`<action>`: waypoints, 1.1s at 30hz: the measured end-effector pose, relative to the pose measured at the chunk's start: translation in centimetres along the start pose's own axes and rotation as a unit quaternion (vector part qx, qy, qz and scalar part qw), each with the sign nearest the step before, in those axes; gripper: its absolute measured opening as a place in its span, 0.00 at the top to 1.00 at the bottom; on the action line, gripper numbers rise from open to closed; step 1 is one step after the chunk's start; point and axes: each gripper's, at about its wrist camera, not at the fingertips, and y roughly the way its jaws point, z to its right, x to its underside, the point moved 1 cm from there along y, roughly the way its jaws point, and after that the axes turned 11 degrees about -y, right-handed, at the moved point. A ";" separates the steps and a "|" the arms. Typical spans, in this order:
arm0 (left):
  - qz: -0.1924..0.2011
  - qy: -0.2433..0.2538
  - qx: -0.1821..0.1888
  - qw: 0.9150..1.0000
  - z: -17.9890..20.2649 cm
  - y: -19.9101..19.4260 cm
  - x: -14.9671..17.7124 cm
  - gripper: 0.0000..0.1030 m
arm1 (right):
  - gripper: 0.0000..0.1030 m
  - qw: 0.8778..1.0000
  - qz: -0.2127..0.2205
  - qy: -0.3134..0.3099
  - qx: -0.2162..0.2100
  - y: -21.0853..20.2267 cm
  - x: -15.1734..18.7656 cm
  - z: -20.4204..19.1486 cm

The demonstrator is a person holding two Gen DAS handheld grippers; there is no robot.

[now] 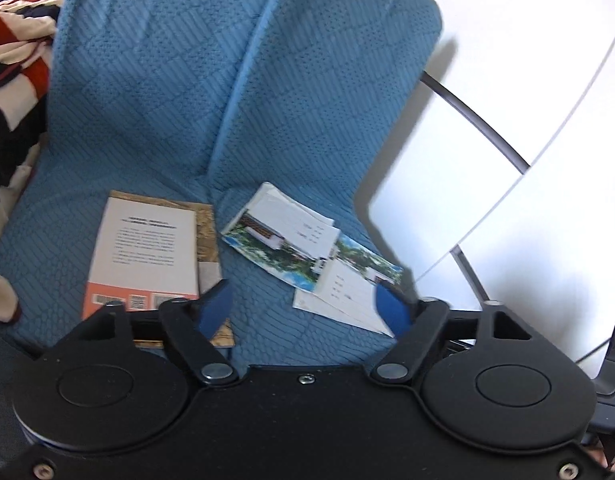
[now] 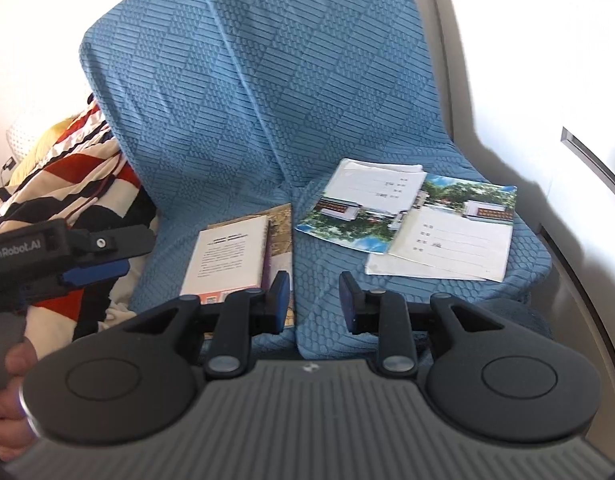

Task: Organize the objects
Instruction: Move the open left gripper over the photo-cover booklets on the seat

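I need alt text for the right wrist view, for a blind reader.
Books and booklets lie on a blue sofa: an orange-edged book at left, two overlapping photo-cover booklets at right. The right gripper hangs empty above the seat.

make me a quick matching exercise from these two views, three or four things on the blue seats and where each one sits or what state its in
Things:
1. orange-edged book
2. photo-cover booklets
3. striped blanket
4. left gripper

Places or states:
A. piled beside the left-hand seat
B. overlapping on the right-hand seat
C. jaws open, nothing between them
D. flat on the left-hand seat cushion

Pairs: 1-D, 2-B, 3-A, 4-C
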 end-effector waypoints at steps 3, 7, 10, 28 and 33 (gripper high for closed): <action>-0.004 0.005 0.002 1.000 0.7 0.6 0.5 0.14 | 0.68 1.000 -0.002 0.004 0.005 -0.3 0.3 0.9; -0.009 0.012 0.002 1.000 1.7 1.6 1.3 0.04 | 0.19 1.000 0.011 0.024 0.014 -0.8 0.8 2.1; -0.014 0.015 0.000 1.000 2.2 2.4 1.8 0.04 | 0.21 0.999 0.016 0.033 0.014 -1.1 1.2 3.1; -0.035 0.023 -0.031 0.999 3.9 9.0 3.1 0.04 | 0.21 0.997 0.038 0.064 0.016 1.9 3.1 7.6; -0.030 0.016 -0.039 0.999 3.3 11.9 3.0 0.04 | 0.26 0.997 0.035 0.074 0.005 5.0 3.7 8.6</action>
